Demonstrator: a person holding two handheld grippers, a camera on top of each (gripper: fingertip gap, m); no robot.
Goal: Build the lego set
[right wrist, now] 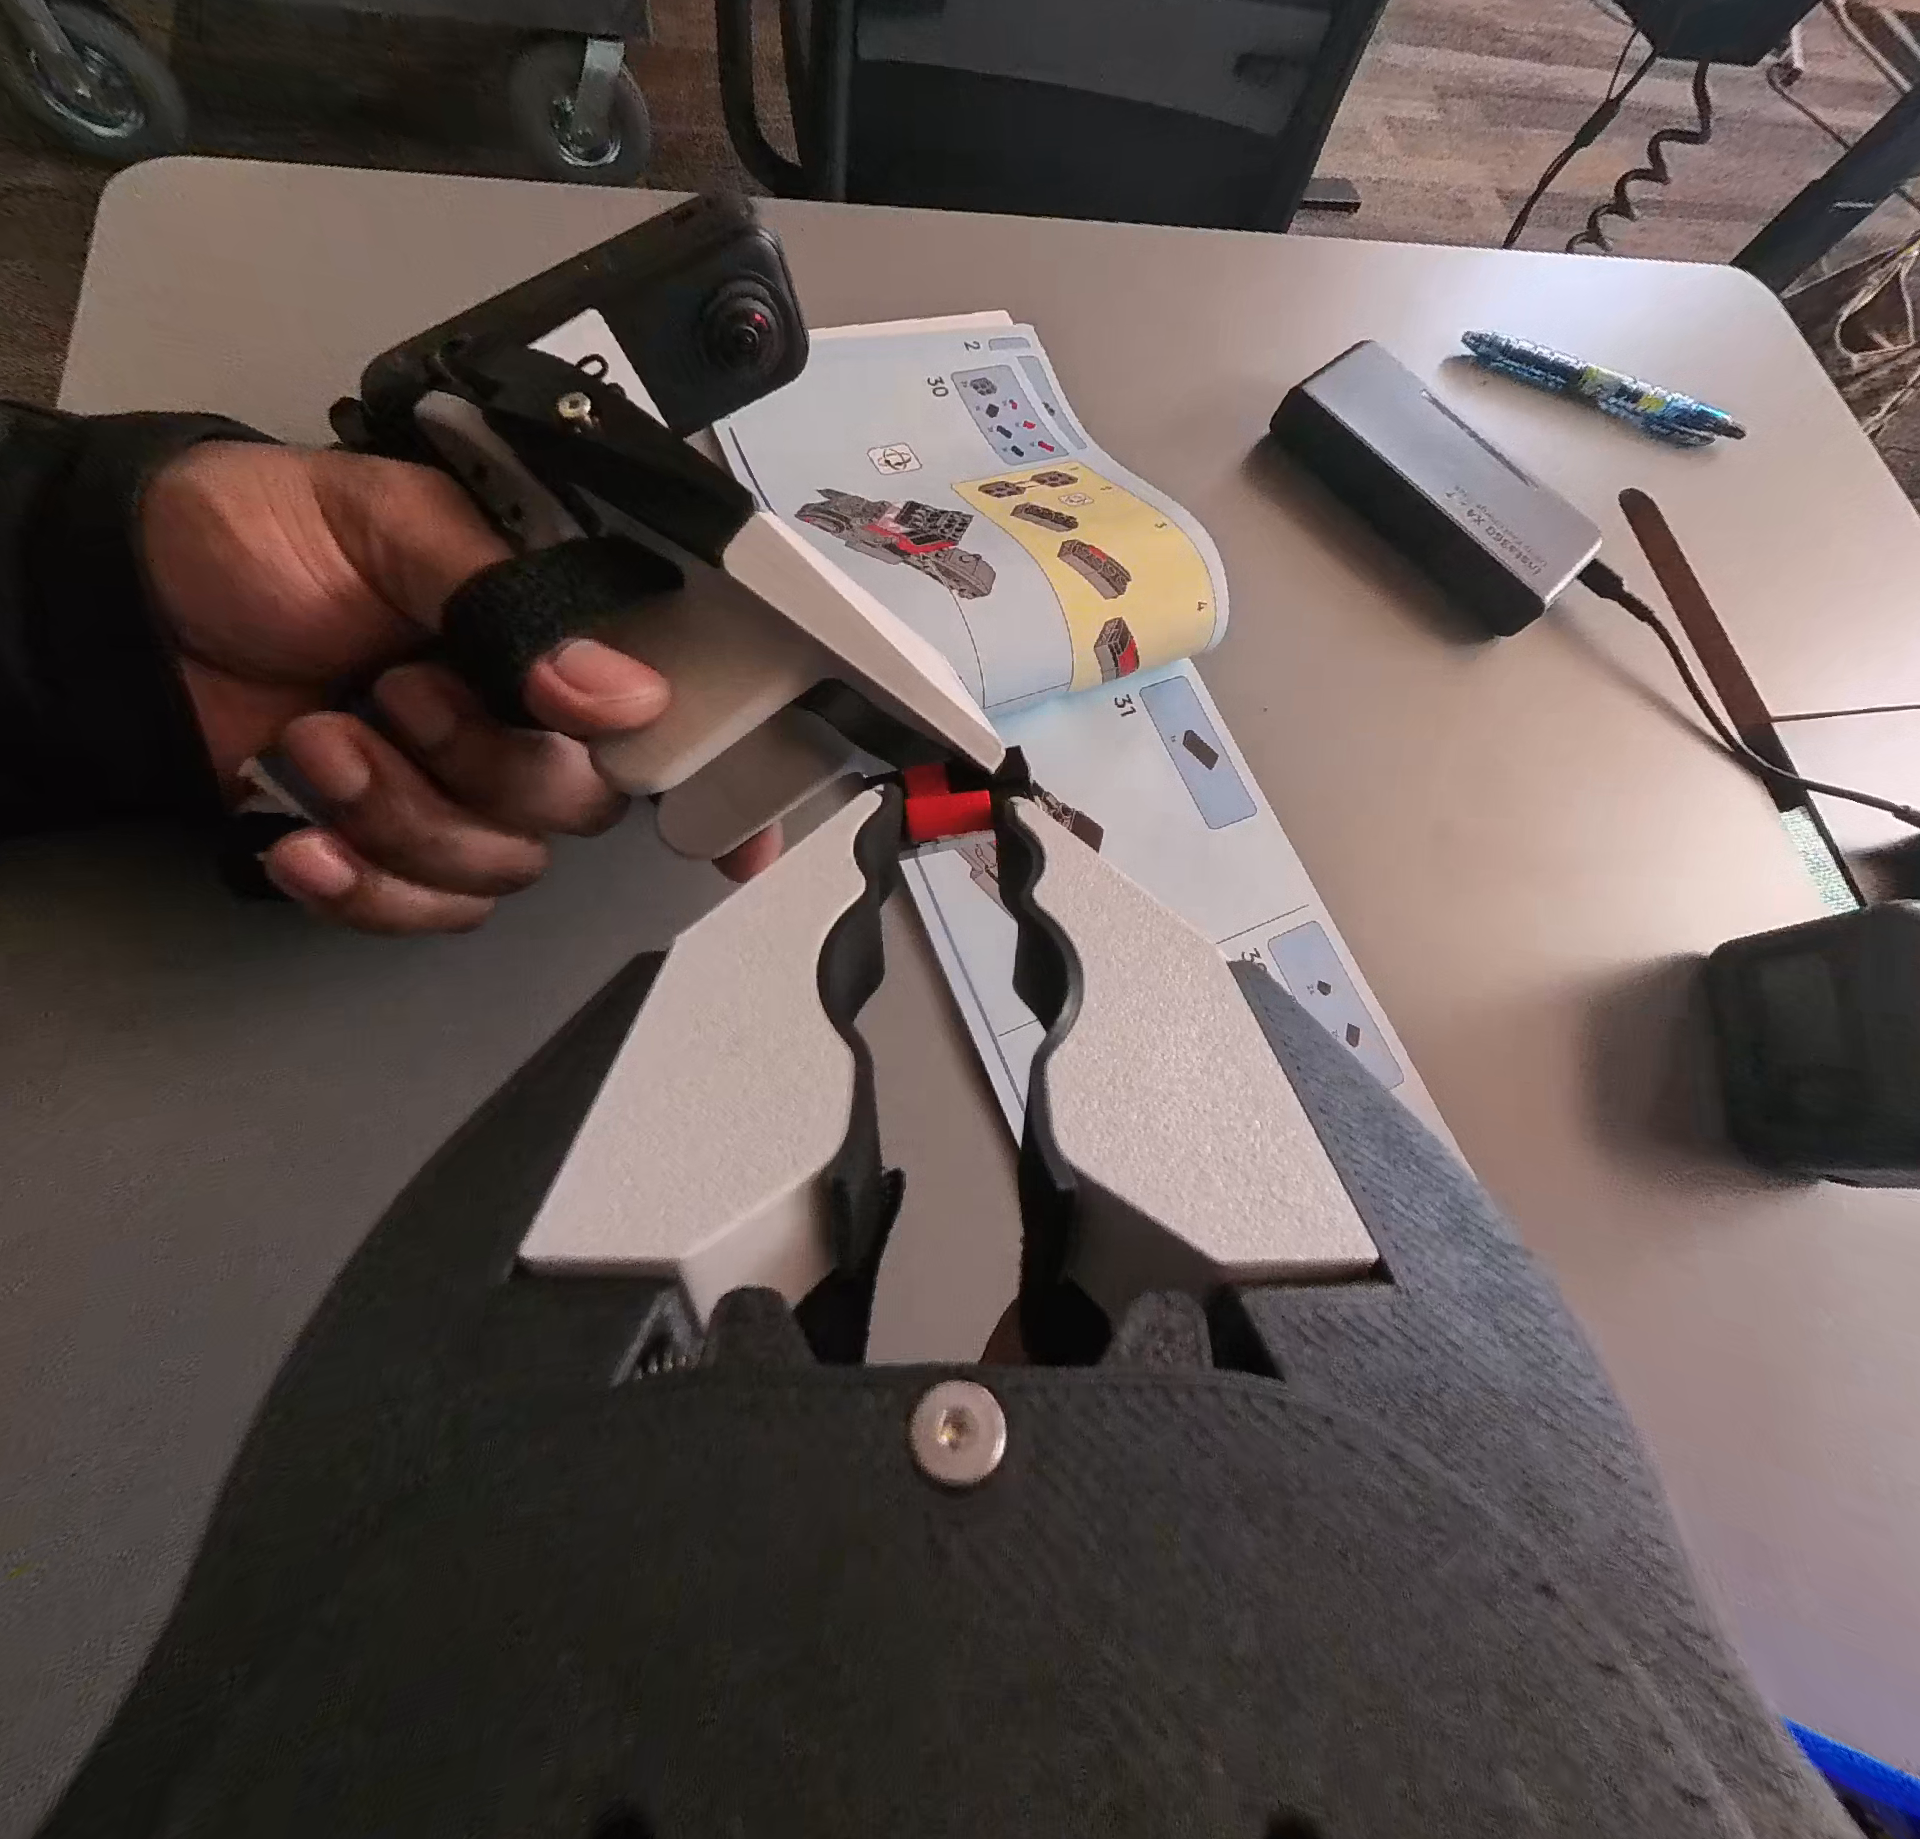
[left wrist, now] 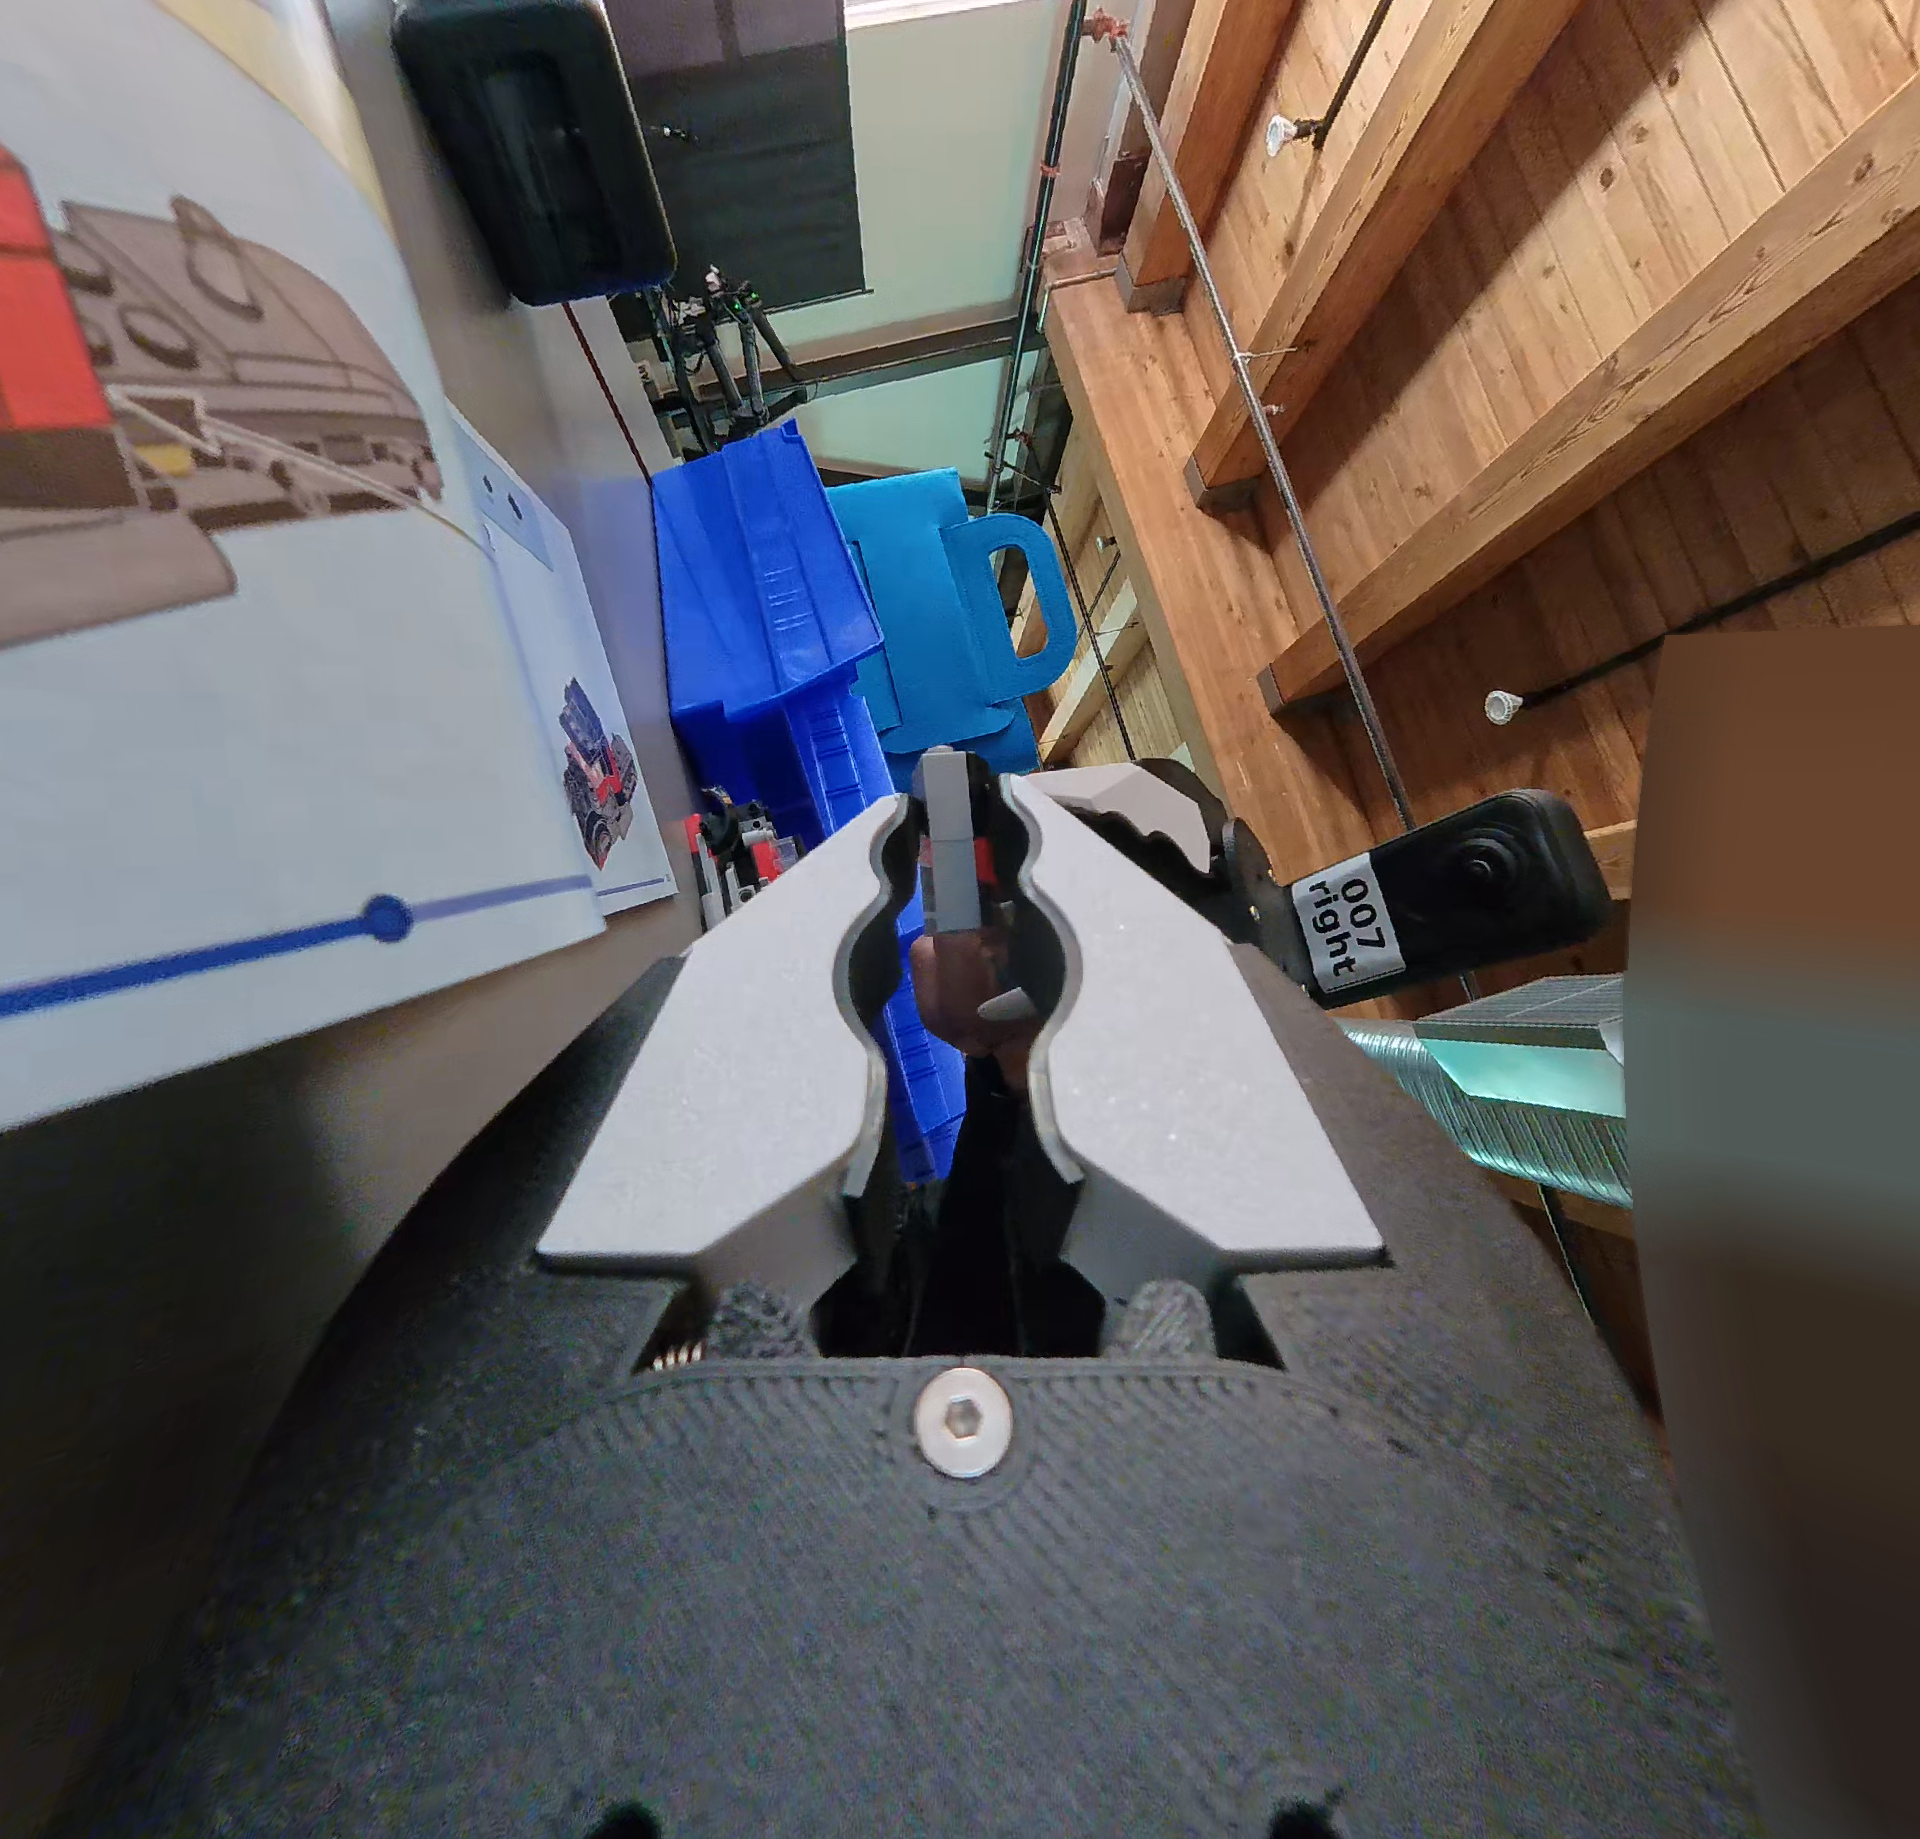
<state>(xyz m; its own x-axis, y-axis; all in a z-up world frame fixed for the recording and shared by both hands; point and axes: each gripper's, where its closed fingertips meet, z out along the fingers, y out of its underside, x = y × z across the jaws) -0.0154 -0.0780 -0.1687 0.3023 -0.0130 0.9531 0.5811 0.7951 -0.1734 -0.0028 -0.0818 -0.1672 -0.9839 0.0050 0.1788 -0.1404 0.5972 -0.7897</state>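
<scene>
My left gripper [left wrist: 958,833] is shut on a small grey, red and black lego assembly [left wrist: 951,844], held up above the table. My right gripper [right wrist: 943,821] is shut on the red part of that assembly [right wrist: 940,810]. In the right wrist view the left gripper [right wrist: 904,763] comes in from the left, held by a hand [right wrist: 343,667], and its tips meet mine at the red piece. In the left wrist view the right gripper [left wrist: 1049,792] sits just right of the assembly. The open instruction booklet [right wrist: 1091,563] lies on the table below; it also shows in the left wrist view [left wrist: 260,750].
A partly built lego model [left wrist: 732,849] and blue bins [left wrist: 769,584] stand beyond the booklet. On the grey table [right wrist: 1455,958] lie a grey box with a cable [right wrist: 1434,490], a pen [right wrist: 1600,402], a brown stick [right wrist: 1694,605] and a blurred black object [right wrist: 1818,1041]. The grippers are tip to tip, or close to it. The blurred black object [right wrist: 1818,1041] is about 25 centimeters from both grippers' fingertips.
</scene>
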